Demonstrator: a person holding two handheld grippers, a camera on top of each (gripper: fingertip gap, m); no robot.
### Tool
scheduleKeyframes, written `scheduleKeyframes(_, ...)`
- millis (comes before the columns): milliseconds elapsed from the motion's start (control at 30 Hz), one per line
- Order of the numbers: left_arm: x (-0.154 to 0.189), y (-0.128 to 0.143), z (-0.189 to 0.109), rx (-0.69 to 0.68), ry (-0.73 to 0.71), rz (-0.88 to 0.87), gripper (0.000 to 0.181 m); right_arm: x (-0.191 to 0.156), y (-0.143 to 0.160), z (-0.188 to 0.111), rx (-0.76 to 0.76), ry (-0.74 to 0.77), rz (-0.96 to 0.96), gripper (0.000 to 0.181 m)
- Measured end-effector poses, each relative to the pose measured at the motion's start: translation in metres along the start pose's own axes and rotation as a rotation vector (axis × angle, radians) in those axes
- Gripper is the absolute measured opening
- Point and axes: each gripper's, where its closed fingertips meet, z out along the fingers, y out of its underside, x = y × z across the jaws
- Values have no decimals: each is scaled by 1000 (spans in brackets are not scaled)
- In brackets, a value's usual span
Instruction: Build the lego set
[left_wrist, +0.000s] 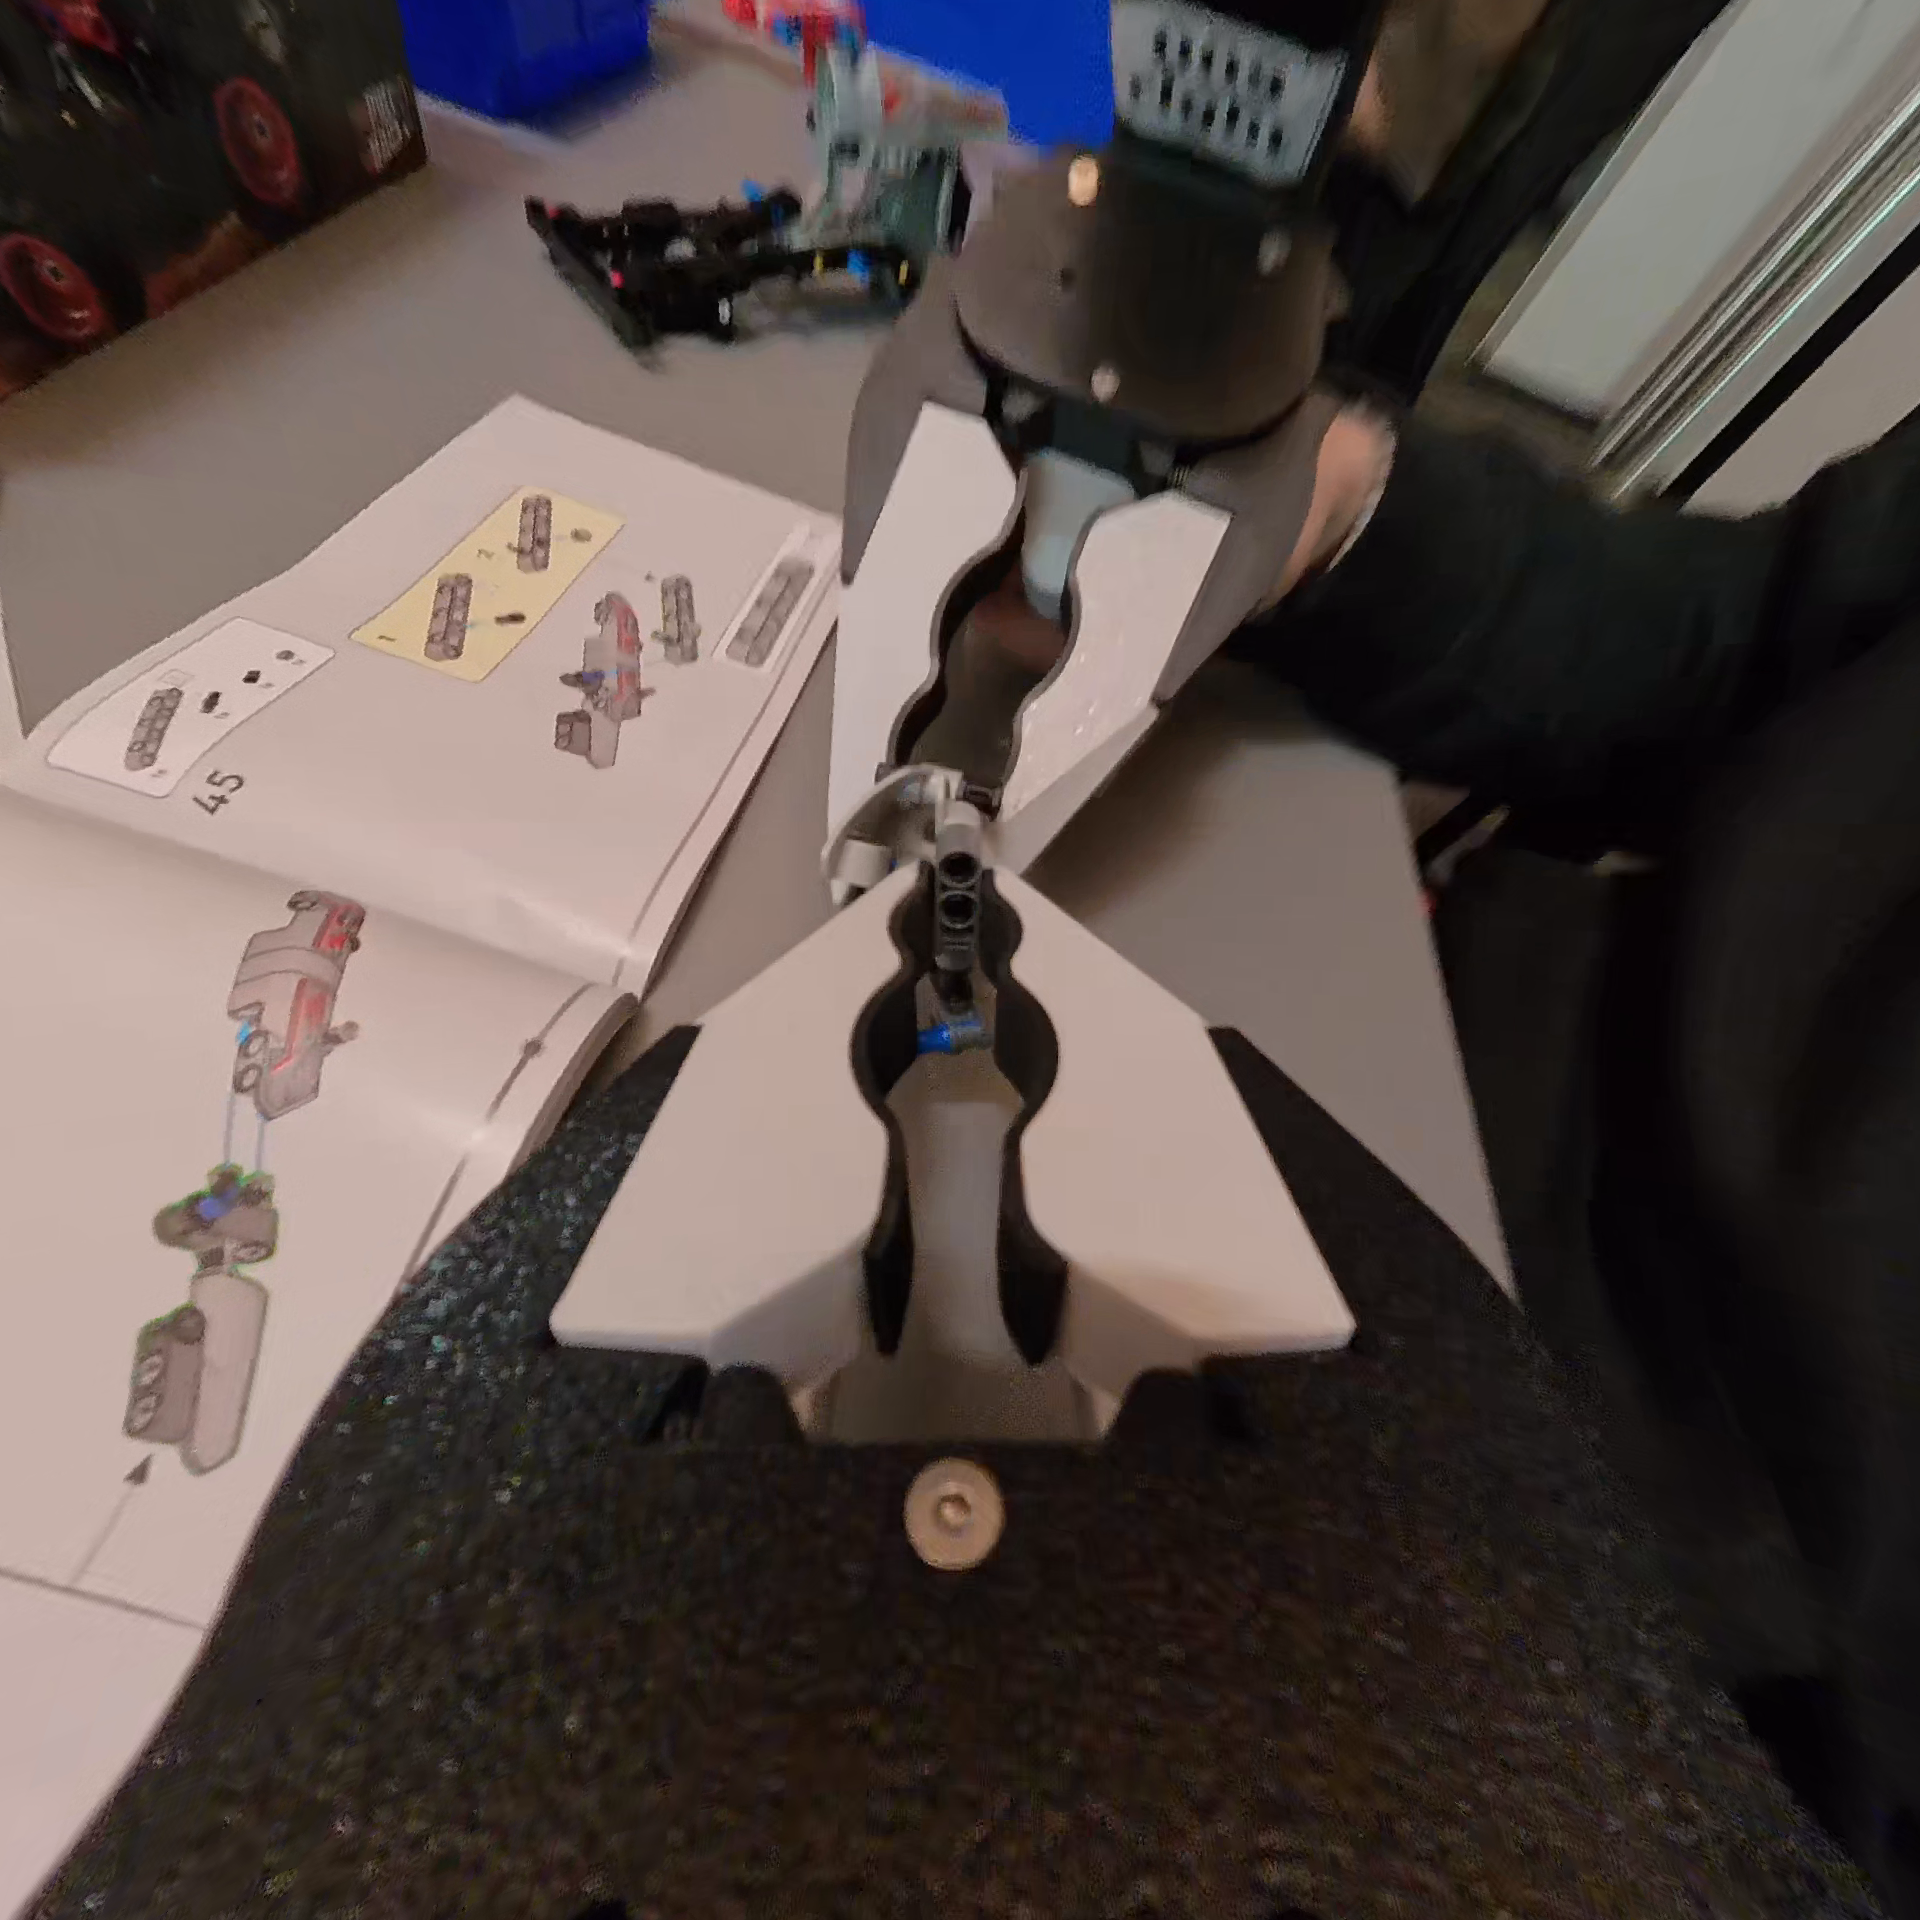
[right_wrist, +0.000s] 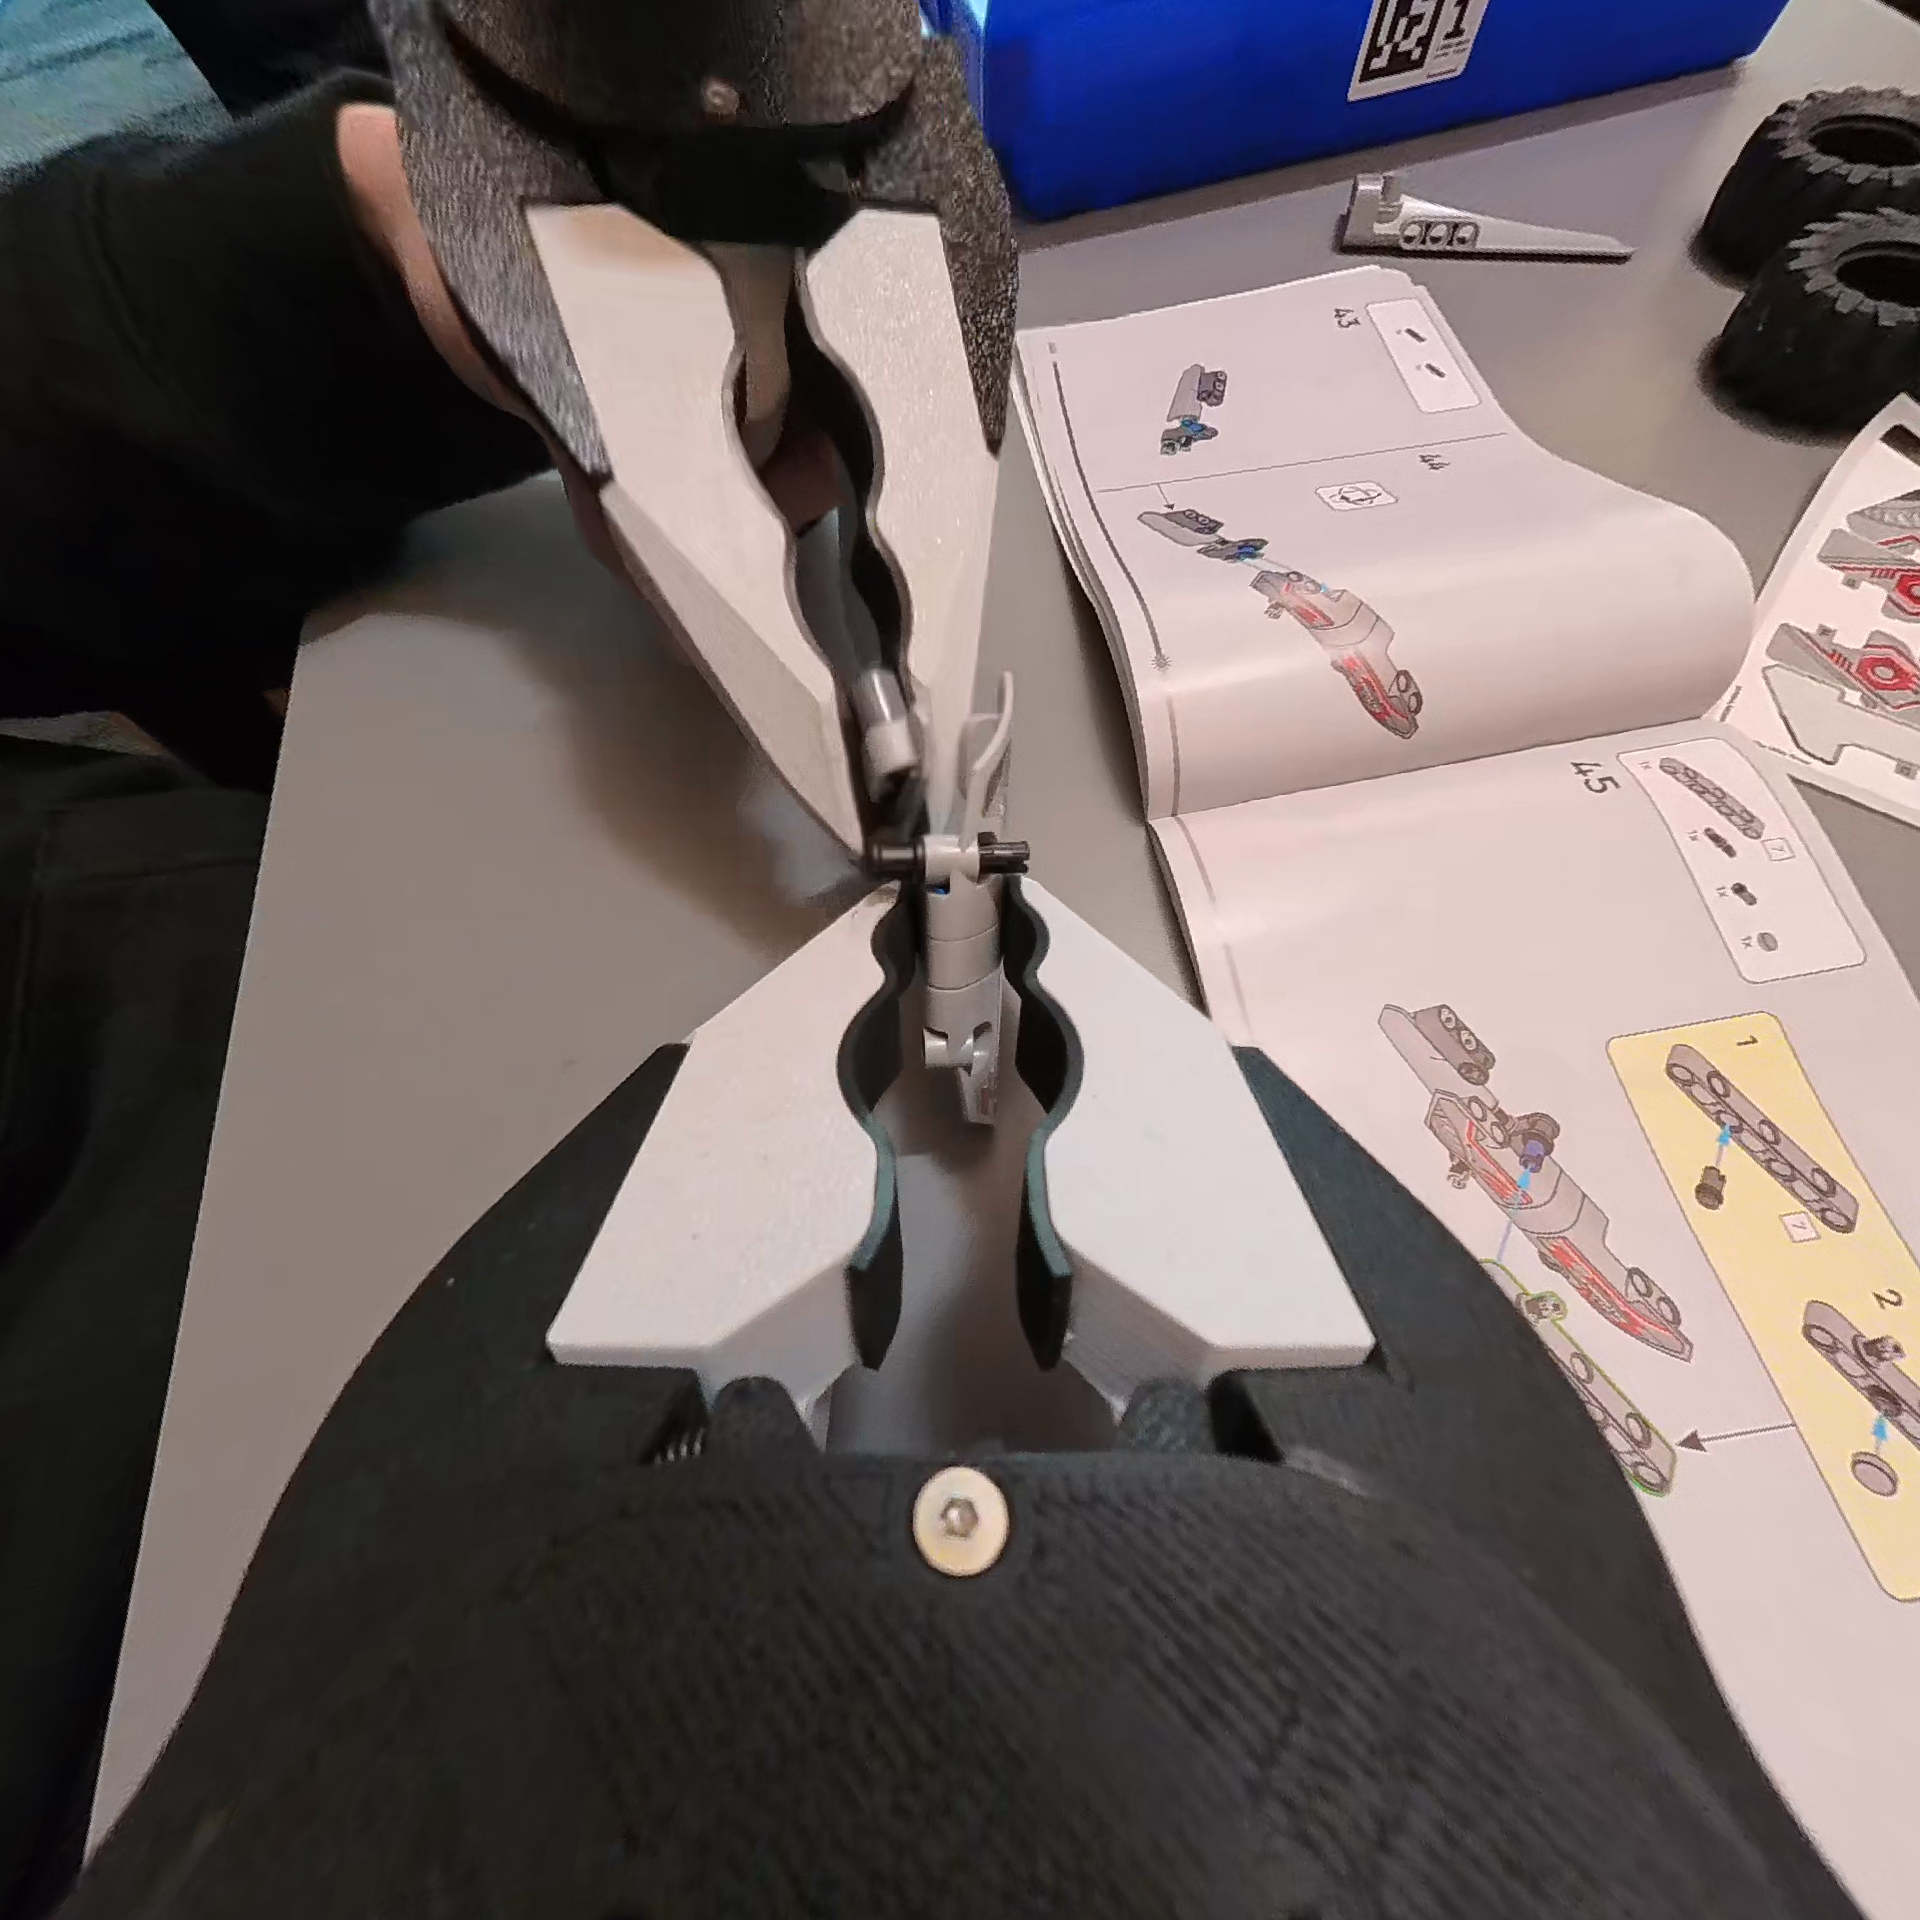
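Observation:
My left gripper (left_wrist: 956, 883) is shut on a short black holed beam (left_wrist: 956, 914) that carries a blue pin (left_wrist: 948, 1037) behind it. My right gripper (right_wrist: 956, 904) is shut on a light grey sub-assembly (right_wrist: 961, 977) with a black cross pin (right_wrist: 951, 854) at its top. The two grippers meet tip to tip above the grey table (right_wrist: 468, 987), and their pieces touch at the black pin. The right gripper (left_wrist: 940, 805) comes in from above in the left wrist view. The left gripper (right_wrist: 883, 831) comes in from the upper left in the right wrist view.
An open instruction booklet (right_wrist: 1403, 935) lies to the right, and it also shows in the left wrist view (left_wrist: 416, 779). A blue bin (right_wrist: 1299, 94), a grey wedge panel (right_wrist: 1475, 234), black tyres (right_wrist: 1839, 249) and a sticker sheet (right_wrist: 1849, 623) sit beyond. A black chassis build (left_wrist: 727, 260) and the set's box (left_wrist: 156, 177) stand farther off. My left and right fingertips are right by each other.

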Motion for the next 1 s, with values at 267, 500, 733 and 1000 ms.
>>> scheduleKeyframes(267, 10, -61, -43, 458, 128, -64, 5, -5, -21, -17, 172, -58, 25, 15)
scheduleKeyframes(500, 31, -101, -56, 650, 114, 114, 6, -18, -67, -37, 522, -154, 71, 15)
scheduleKeyframes(733, 42, -100, -49, 597, 146, 186, 6, -33, -78, -33, 583, -248, 114, 15)
scheduleKeyframes(1000, 43, -97, -51, 577, 172, 186, 6, -40, -80, -38, 613, -378, 189, 15)
